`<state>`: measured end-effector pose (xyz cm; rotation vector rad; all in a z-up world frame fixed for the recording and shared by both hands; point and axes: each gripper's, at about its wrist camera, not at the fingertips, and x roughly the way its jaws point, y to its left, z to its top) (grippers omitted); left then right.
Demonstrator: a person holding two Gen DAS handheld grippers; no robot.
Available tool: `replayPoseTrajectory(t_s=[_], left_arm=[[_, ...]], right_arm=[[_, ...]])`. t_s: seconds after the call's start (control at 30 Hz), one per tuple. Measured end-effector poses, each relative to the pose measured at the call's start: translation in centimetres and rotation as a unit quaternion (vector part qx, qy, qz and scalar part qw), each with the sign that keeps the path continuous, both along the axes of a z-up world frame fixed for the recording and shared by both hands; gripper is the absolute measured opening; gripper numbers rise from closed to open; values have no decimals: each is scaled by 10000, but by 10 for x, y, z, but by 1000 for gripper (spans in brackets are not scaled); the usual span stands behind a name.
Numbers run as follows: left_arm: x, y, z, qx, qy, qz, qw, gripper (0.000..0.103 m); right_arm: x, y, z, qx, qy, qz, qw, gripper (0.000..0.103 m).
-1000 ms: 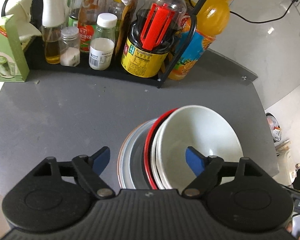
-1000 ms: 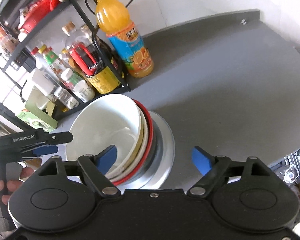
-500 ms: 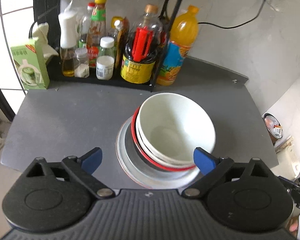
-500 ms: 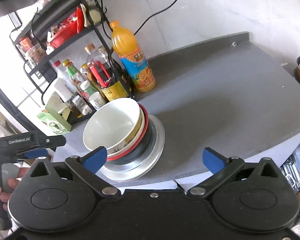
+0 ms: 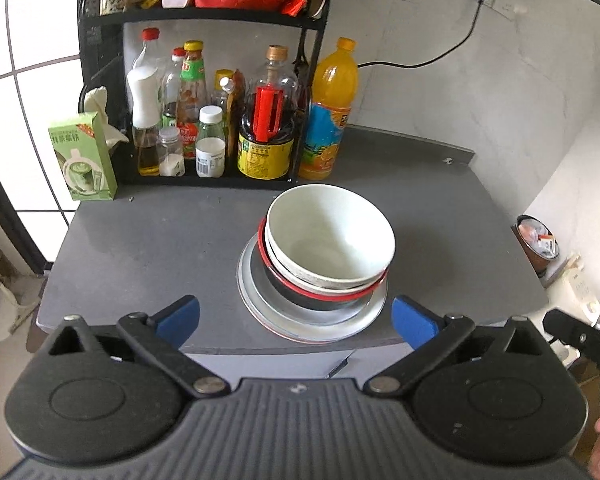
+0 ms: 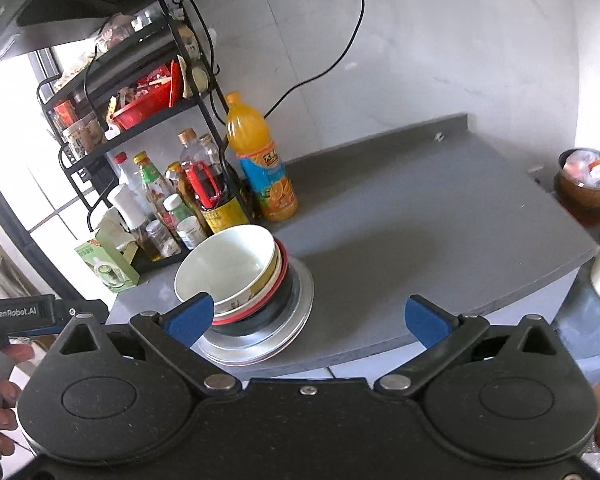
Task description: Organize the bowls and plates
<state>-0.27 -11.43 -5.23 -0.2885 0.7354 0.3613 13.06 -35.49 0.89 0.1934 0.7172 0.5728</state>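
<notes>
Bowls (image 5: 332, 240) stacked on plates (image 5: 312, 320) at countertop's (image 5: 140, 248) front edge.

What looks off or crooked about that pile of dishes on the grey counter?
The top white bowl sits tilted and off-centre in the bowls beneath it, leaning toward the rack side. The whole stack rests on plates close to the counter's front edge. No spill or breakage shows.

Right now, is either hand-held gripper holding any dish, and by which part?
Nothing is held: left hand-held gripper and right hand-held gripper are open, off the bowl stack.
</notes>
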Motion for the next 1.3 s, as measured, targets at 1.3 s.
replayPoseTrajectory(t_s=[1.3], left_arm=[[-91, 54, 10, 527, 88, -761, 9957, 102]], right_arm=[[-98, 78, 37, -751, 34, -376, 9965, 103]])
